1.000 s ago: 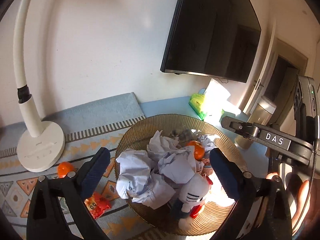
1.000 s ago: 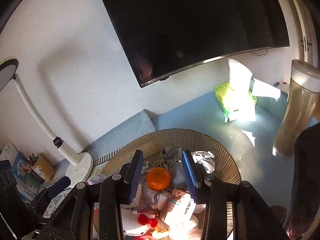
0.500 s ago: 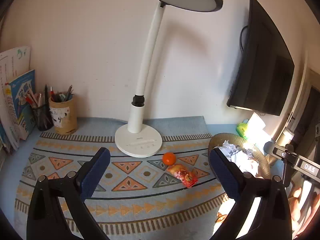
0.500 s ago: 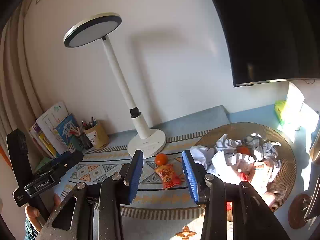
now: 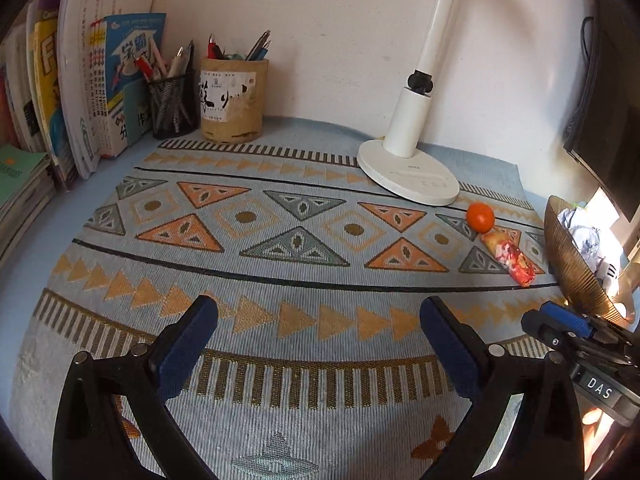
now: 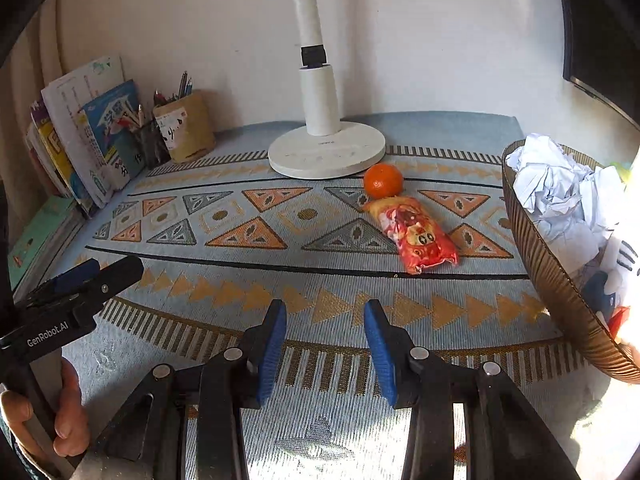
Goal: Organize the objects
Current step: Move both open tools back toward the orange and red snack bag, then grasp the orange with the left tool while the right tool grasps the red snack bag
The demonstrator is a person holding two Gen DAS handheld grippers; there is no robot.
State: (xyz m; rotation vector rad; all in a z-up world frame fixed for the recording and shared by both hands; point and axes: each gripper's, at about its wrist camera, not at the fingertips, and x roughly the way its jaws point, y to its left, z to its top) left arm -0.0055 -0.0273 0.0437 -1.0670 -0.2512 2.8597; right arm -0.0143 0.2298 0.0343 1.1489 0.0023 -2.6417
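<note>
Patterned matting (image 5: pixel 280 240) covers the desk under both my claws now, where a second ago I was looking down into the ribbed bowl (image 6: pixel 536 256) of crumpled paper (image 6: pixel 552 184) and toys. Both hands have swung away from it towards the open middle of the mat, and the bowl has slid off to the right edge of both views.

On the mat, near the bowl's rim, lies the red snack packet (image 6: pixel 412 236), with the tangerine (image 6: pixel 383 180) touching its far end, just in front of the white lamp base (image 6: pixel 326 152) at the mat's back edge. A second tangerine was sitting in the bowl between my right pads a second ago; I see nothing carried out of it.

My right claw (image 6: pixel 326 340) stands partly spread and empty, its gap unchanged, hovering over the mat's front border. My left claw (image 5: pixel 318 338) is spread wide, also empty, further towards the left. I judge the sorting has hardly begun, with the bowl still heaped.

Pen pots (image 5: pixel 232 100) and books (image 5: pixel 100 80) line the back left corner.
</note>
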